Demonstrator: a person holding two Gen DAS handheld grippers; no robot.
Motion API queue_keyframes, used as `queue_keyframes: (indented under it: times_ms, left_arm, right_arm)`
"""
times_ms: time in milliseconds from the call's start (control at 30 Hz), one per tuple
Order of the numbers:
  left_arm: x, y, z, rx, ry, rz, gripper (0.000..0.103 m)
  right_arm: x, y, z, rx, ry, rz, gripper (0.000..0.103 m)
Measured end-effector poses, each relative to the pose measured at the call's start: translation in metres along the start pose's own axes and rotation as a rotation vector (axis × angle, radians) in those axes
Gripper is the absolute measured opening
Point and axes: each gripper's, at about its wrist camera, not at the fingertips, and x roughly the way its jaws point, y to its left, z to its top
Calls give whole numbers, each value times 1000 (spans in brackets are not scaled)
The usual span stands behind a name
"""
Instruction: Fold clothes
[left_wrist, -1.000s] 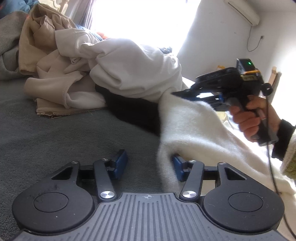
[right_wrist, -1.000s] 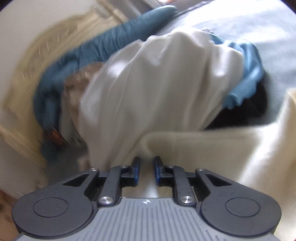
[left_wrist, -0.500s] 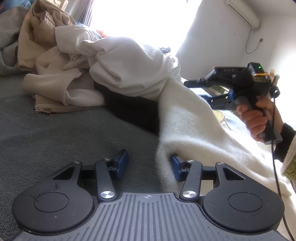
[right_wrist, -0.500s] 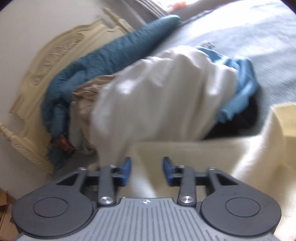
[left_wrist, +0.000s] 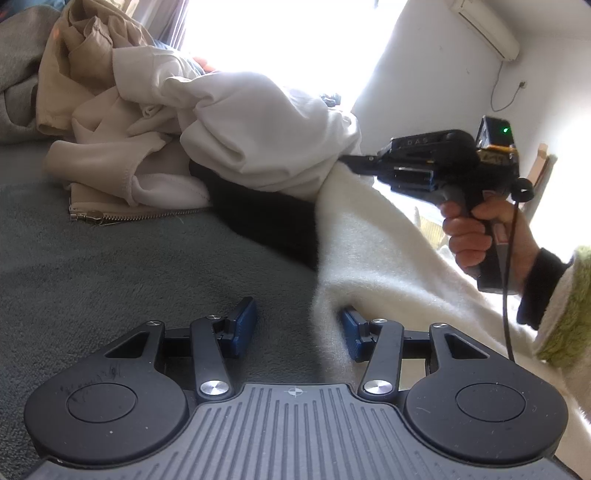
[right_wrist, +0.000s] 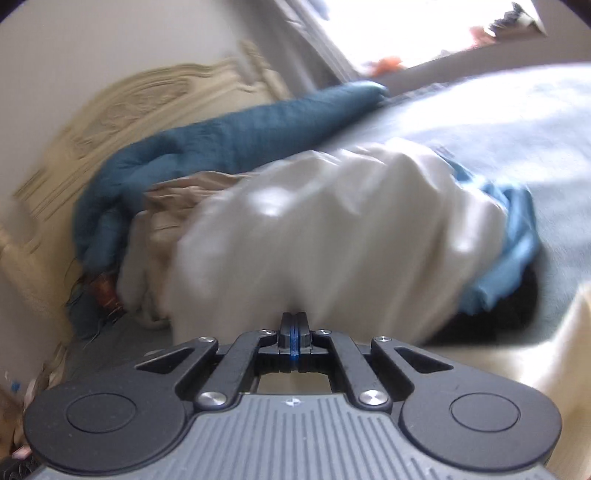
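A cream fleece garment (left_wrist: 373, 258) lies on the grey bed cover (left_wrist: 110, 277), its near edge between my left fingers. My left gripper (left_wrist: 297, 328) is open and low over the cover, the right pad touching that cream edge. My right gripper (left_wrist: 354, 162) shows in the left wrist view at the garment's far top edge, against a white garment (left_wrist: 266, 140). In the right wrist view my right gripper (right_wrist: 293, 328) has its jaws pressed together with nothing visible between them; the white garment (right_wrist: 332, 229) is just ahead, the cream fleece (right_wrist: 535, 362) low right.
A heap of clothes lies behind: beige zipped garment (left_wrist: 110, 206), tan one (left_wrist: 74, 62), black one (left_wrist: 266, 221), light blue one (right_wrist: 513, 254). A teal blanket (right_wrist: 221, 147) lies along a carved cream headboard (right_wrist: 122, 107). Bright window behind; white wall at right.
My right gripper opened, then closed fully and moved back left to the cream garment's top edge near the white one. My left gripper stayed open in place.
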Motion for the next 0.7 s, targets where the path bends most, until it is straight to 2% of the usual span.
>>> queue_keyframes:
  times_ms: [67, 100, 133, 200, 267, 333, 467, 500, 567, 600, 633, 700]
  left_arm:
    - [0, 0, 0, 0, 0, 0, 49]
    - [0, -1, 0, 1, 0, 1, 49]
    - [0, -1, 0, 2, 0, 2, 49]
    - [0, -1, 0, 3, 1, 4, 49]
    - [0, -1, 0, 3, 1, 4, 49]
    - [0, -1, 0, 2, 1, 5, 50]
    - [0, -1, 0, 0, 2, 2, 50]
    - [0, -1, 0, -1, 2, 2, 50]
    - [0, -1, 1, -1, 2, 2, 50]
    - [0, -1, 1, -1, 2, 2, 50]
    - [0, -1, 1, -1, 2, 2, 50]
    - [0, -2, 1, -2, 1, 2, 50]
  right_arm:
    - [-15, -5, 3, 45, -13, -5, 4]
    - [-25, -9, 4, 83, -14, -4, 10]
    - [-36, -17, 5, 156, -1, 12, 30]
    - [-48, -35, 0, 270, 31, 45, 57]
    - [-57, -51, -6, 353, 65, 56, 59]
    - [-47, -58, -12, 392, 126, 44, 61]
    - [-8, -62, -28, 425, 275, 56, 61]
    - [-4, -57, -29, 391, 288, 57, 56]
    - [-5, -41, -29, 287, 278, 73, 38]
    - [-10, -32, -29, 236, 261, 97, 22]
    - [-14, -24, -28, 184, 240, 120, 12]
    - [-25, -12, -28, 103, 185, 139, 10]
